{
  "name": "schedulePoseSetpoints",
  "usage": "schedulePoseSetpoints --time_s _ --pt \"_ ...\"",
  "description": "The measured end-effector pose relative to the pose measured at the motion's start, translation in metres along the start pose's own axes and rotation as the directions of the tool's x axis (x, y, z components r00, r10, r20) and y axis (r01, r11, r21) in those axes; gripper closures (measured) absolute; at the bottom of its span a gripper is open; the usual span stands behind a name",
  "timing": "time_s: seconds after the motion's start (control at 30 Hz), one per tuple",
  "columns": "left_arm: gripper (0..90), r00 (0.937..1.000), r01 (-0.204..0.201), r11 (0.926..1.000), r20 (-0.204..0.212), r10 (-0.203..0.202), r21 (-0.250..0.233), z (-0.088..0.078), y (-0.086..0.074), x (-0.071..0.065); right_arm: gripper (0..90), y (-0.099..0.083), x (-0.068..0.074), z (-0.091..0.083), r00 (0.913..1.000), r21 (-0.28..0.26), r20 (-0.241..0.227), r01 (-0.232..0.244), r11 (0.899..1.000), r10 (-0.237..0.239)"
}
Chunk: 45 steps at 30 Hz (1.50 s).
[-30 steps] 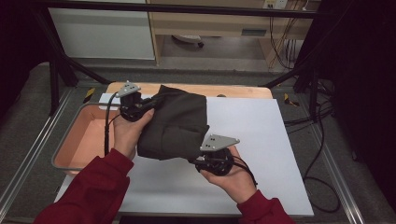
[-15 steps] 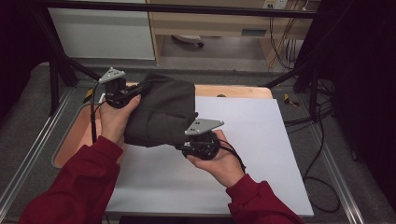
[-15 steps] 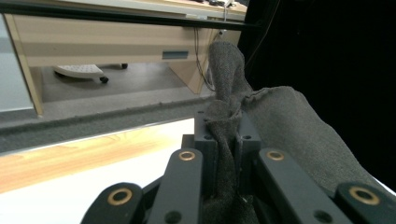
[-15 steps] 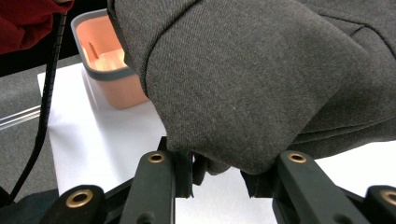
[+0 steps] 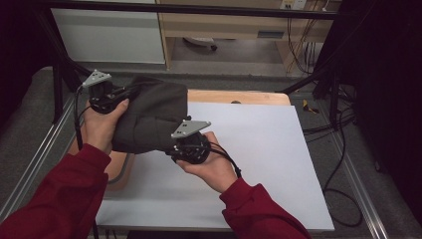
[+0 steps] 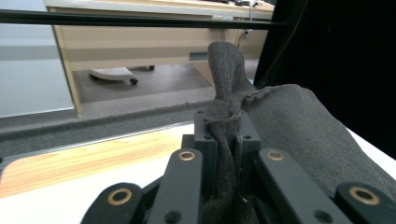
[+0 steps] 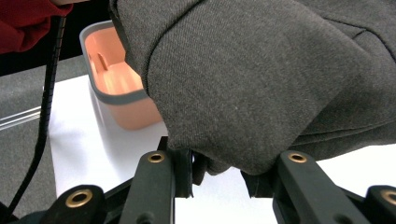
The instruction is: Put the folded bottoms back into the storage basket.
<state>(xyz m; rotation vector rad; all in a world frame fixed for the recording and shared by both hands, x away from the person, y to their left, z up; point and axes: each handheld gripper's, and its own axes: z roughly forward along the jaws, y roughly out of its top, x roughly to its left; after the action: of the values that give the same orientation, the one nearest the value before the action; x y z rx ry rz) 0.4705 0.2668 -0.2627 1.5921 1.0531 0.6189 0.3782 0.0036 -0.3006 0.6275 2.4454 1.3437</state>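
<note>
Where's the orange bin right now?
In the high view the orange bin sits at the table's left edge, mostly hidden under the dark cloth; the right gripper view shows it just beyond that cloth.

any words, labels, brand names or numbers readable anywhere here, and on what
None can be read.
dark grey garment: plain cloth, no tag or print in sight.
left gripper and right gripper: black jaws and grey plates, no marking legible.
orange bin: plain walls.
small plate on the wooden desk front: too small and blurred to read.
wall socket: nothing legible.
</note>
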Motion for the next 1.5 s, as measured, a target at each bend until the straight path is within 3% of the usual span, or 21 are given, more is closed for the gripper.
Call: schedulePoseSetpoints --time_s 0.3,0.7,1.5 --pt "83.5 0.9990 -0.013 0.9999 -0.043 0.012 -0.009 -0.021 -0.001 0.025 68.3 0.014 0.012 0.021 0.9997 -0.008 -0.018 0.017 1.000 -0.018" --pt "83.5 0.9960 0.009 0.9994 -0.088 -0.012 -0.034 -0.041 -0.008 0.058 68.3 0.028 0.026 0.053 0.9991 -0.035 -0.021 0.037 0.999 -0.038" --pt "83.5 0.9907 0.033 0.9989 -0.131 -0.037 -0.032 -0.054 -0.019 0.080 68.1 0.037 0.035 0.074 0.9983 -0.053 -0.043 0.038 0.998 -0.040"
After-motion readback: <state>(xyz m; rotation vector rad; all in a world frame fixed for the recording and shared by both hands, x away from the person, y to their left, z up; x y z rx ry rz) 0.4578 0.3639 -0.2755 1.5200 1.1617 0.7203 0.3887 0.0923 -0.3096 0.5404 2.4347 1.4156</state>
